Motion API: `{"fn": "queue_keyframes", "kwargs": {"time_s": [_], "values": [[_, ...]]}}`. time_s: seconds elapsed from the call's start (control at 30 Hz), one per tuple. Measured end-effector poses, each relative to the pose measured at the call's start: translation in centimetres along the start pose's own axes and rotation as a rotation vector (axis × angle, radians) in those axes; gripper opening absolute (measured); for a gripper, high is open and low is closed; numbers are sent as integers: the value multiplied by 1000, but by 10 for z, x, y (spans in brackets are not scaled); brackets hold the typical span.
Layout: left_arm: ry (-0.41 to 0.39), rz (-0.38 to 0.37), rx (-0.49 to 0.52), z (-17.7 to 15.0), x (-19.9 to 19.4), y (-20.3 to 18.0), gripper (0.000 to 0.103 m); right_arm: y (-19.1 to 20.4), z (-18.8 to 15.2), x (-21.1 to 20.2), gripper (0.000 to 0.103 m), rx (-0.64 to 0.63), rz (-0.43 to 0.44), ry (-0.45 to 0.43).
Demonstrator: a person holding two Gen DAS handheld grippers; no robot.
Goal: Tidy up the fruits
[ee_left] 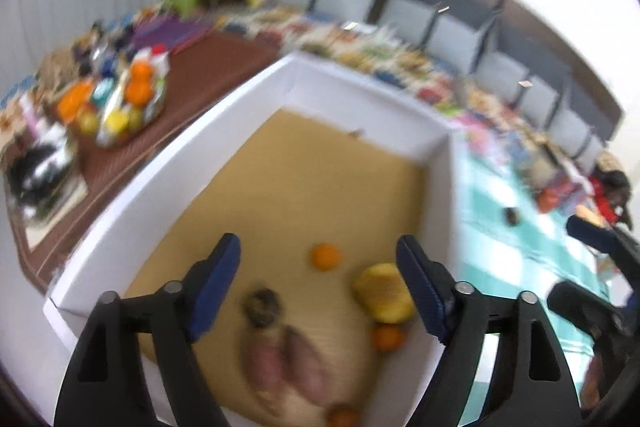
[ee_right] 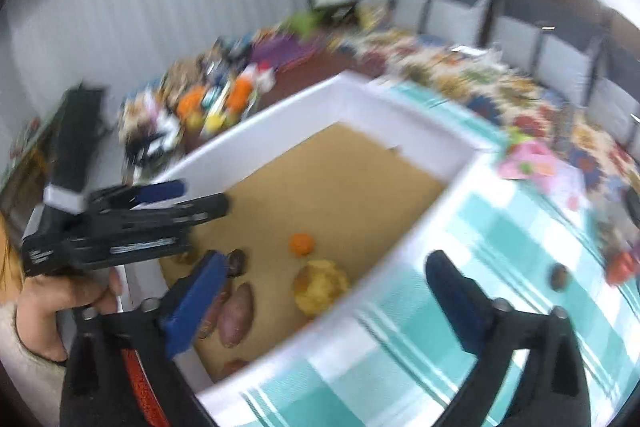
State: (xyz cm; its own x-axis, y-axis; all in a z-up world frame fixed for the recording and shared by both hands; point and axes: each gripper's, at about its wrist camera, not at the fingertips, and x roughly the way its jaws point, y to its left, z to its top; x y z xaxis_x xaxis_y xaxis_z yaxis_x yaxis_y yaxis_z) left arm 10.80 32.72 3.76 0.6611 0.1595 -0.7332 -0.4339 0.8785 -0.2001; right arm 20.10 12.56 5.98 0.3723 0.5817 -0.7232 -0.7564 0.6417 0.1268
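Right now my left gripper [ee_left: 318,287] hangs over the white box [ee_left: 168,163], jaws spread wide and holding nothing, and my right gripper [ee_right: 324,301] straddles the box's near wall with its jaws equally released. On the cardboard floor I see a small orange [ee_left: 326,257], a yellow fruit [ee_left: 384,293], a dark round fruit [ee_left: 262,307] and two reddish sweet potatoes [ee_left: 284,363], all blurred. One more dark fruit [ee_right: 559,277] lies outside on the teal checked cloth [ee_right: 500,239]
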Motion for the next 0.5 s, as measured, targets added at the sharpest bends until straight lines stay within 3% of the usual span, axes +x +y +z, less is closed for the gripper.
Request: {"fn": "queue_keyframes", "kwargs": {"time_s": [0.13,0.3,0.33,0.5], "values": [[-25,-134,110,-27,-28,-72,85,-69,-87,-34,103,87,-159,-2],[84,-292,276,-103,-15,-174,89,-166,-233,-49,103,335,-385,130],[115,-298,313,-124,-4,-195,89,-183,-265,-59,103,413,-416,136],[178,-246,421,-204,39,-250,89,-206,-342,-102,103,594,-499,81]]}}
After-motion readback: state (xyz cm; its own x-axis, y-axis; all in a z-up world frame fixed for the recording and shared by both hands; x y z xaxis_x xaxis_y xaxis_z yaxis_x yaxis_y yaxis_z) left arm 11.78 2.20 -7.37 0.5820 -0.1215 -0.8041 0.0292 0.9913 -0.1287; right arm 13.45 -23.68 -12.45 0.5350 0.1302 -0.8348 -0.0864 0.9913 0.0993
